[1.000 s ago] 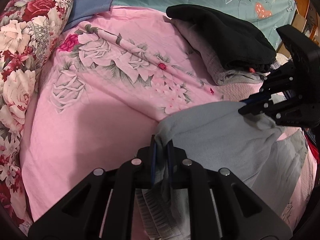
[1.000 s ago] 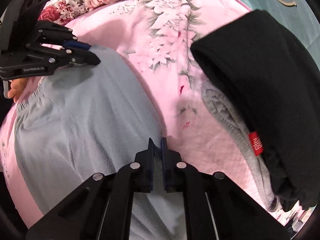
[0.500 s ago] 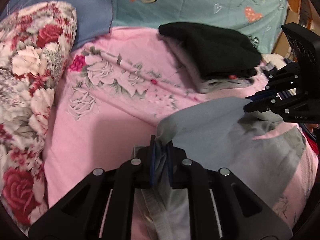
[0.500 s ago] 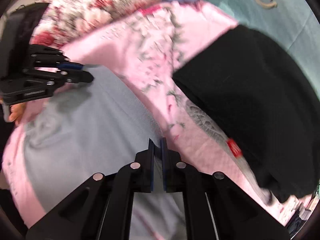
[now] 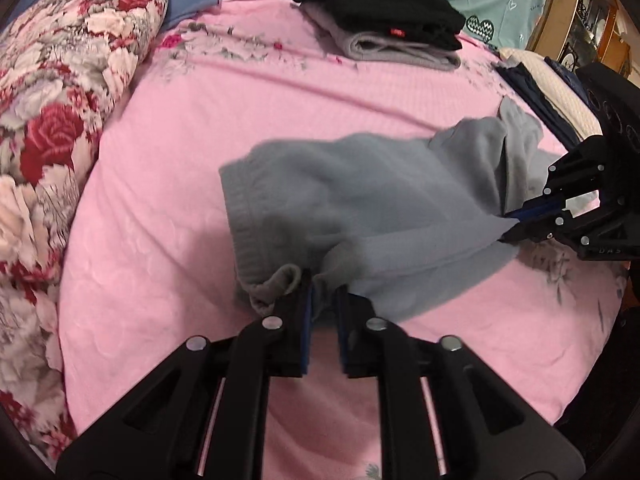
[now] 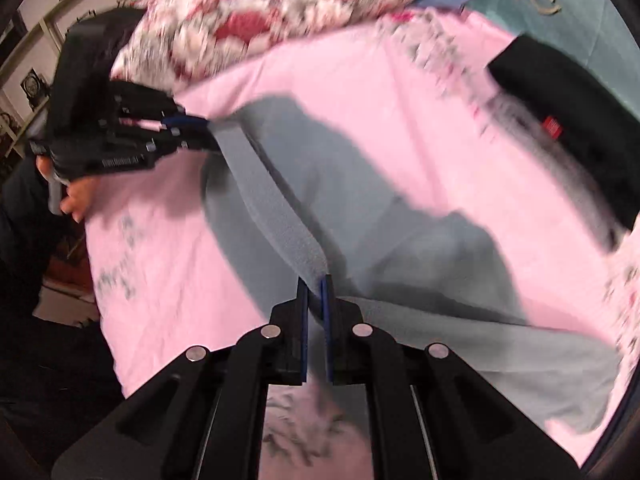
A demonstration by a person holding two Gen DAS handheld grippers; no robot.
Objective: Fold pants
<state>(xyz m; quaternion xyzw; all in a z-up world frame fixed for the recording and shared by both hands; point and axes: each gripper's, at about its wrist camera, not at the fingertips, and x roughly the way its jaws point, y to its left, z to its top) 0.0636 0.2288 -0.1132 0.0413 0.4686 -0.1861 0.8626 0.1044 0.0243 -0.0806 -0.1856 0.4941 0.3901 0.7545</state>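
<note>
Two tools pinch grey fleece pants (image 5: 360, 200): left tool (image 5: 323, 292) closed on ribbed elastic waistband corner, right tool (image 6: 315, 284) closed on soft fabric edge. Pants lie crumpled, partly lifted, stretched taut between tools over quilted pink floral bedsheet (image 5: 168, 240). Texture fuzzy, matte. Folded black garment (image 5: 380, 4) stacked on grey one near far edge of bed; rose-print pillow (image 5: 60, 100) beside sheet.

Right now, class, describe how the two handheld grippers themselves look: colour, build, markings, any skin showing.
Both are matte black. The left gripper and right gripper each have angular linkage arms with round silver pivot screws and blue pads lining the fingers. Pale lettering, too blurred to read, runs along the left gripper's side, and a bare hand grips its handle.
</note>
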